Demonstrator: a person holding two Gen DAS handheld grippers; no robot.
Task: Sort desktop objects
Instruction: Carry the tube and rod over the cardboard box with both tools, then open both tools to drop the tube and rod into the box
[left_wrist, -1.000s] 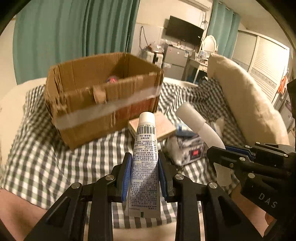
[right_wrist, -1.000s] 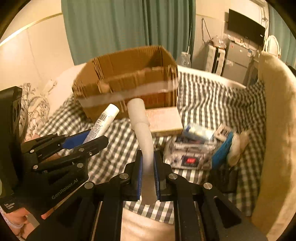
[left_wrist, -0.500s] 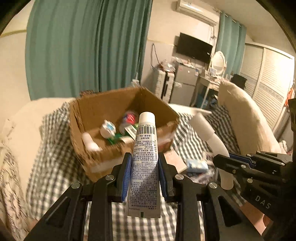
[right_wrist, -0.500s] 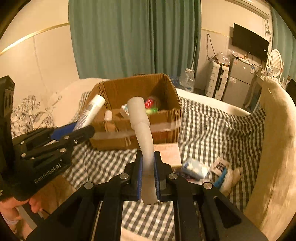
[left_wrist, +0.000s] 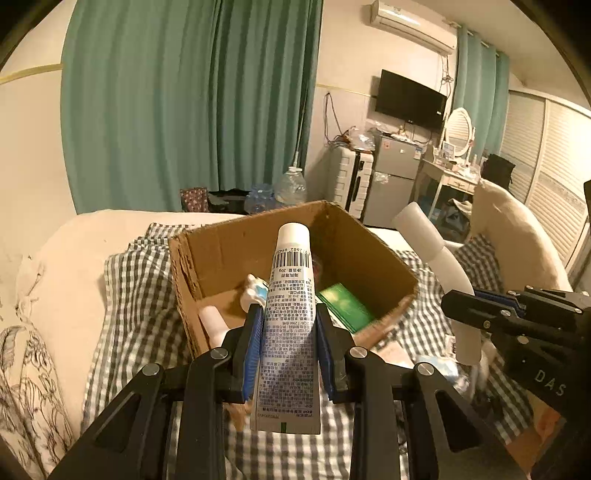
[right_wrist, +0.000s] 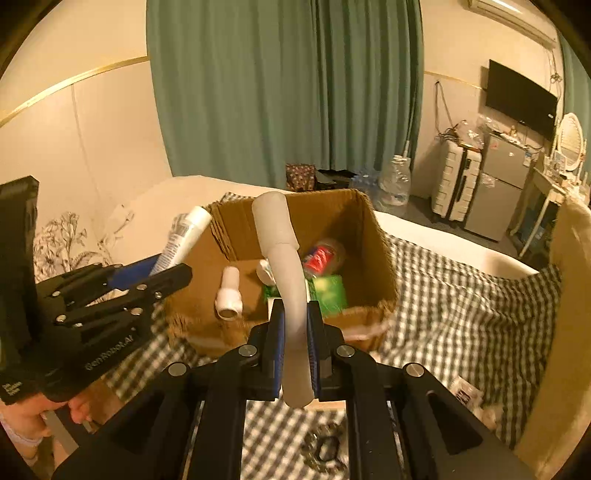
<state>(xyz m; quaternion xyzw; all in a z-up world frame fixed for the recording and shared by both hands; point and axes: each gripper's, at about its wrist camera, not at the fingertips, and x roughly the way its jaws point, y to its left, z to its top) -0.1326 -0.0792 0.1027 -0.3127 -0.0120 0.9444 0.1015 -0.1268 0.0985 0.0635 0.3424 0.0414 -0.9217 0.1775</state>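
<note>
Overhead, both grippers clamped: left gripper (left_wrist: 288, 345) on printed tube (left_wrist: 290, 328), right gripper (right_wrist: 295, 341) on white tube (right_wrist: 286, 266), above cardboard box (left_wrist: 354, 254) on checked bedspread (right_wrist: 461, 295), teal curtains (left_wrist: 184, 103) behind.

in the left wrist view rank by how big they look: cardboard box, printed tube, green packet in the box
1. cardboard box
2. printed tube, though it sits close to the camera in the left gripper, so it looks larger than it is
3. green packet
</note>
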